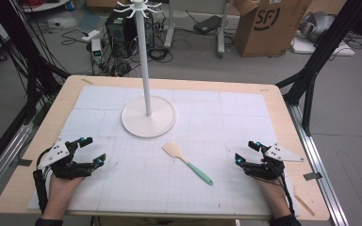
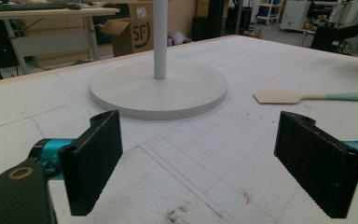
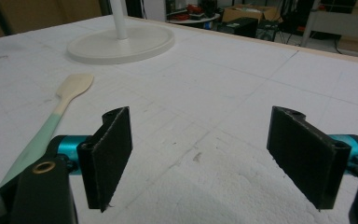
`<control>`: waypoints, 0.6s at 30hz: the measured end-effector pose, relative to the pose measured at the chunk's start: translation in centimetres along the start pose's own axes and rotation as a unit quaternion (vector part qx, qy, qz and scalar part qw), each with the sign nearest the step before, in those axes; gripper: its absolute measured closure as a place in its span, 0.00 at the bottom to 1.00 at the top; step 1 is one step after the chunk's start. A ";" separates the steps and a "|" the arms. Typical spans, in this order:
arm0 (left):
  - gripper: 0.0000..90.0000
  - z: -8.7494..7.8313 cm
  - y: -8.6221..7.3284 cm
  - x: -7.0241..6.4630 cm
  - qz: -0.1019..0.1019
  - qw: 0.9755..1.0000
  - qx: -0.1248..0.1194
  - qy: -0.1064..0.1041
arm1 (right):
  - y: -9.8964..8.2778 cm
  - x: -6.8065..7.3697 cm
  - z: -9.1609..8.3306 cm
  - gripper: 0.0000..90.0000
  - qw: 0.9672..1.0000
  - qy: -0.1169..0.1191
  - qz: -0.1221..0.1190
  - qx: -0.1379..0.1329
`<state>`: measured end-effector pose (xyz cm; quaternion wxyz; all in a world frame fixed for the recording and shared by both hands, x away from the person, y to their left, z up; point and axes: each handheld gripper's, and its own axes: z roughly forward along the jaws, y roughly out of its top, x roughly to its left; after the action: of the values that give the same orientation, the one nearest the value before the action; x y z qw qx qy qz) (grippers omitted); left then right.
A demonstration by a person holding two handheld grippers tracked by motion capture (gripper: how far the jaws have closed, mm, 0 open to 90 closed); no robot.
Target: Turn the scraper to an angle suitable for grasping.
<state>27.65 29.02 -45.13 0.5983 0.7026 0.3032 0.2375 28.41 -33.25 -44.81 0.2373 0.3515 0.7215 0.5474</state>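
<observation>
One spatula (image 1: 187,162) with a mint handle lies flat mid-desk (image 1: 273,101), just before the white stand (image 1: 148,115). Left gripper (image 1: 90,150) and right gripper (image 1: 246,151) flank it, well apart, jaws wide, empty.

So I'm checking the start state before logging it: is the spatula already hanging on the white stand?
No, the spatula lies flat on the white mat, just in front of the stand's round base.

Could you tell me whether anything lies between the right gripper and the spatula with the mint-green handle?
Nothing visible does. The right gripper, jaws open, faces bare white foam mat up to the wooden spatula with the mint-green handle. The white hook stand sits farther back, off that path.
</observation>
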 end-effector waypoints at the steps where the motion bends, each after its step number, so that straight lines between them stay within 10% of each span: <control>1: 0.16 0.0 0.0 0.0 0.000 1.000 0.001 0.002 | 0.0 0.0 0.0 0.24 1.000 0.000 0.000 0.000; 18: 0.16 -0.1 0.0 -0.1 -0.001 1.000 -0.003 0.013 | 0.0 -0.3 -0.2 0.20 1.000 -0.005 0.025 -0.010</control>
<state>27.54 29.06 -45.14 0.5968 0.6971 0.3109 0.2476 28.46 -33.65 -44.81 0.2311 0.3695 0.7057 0.5586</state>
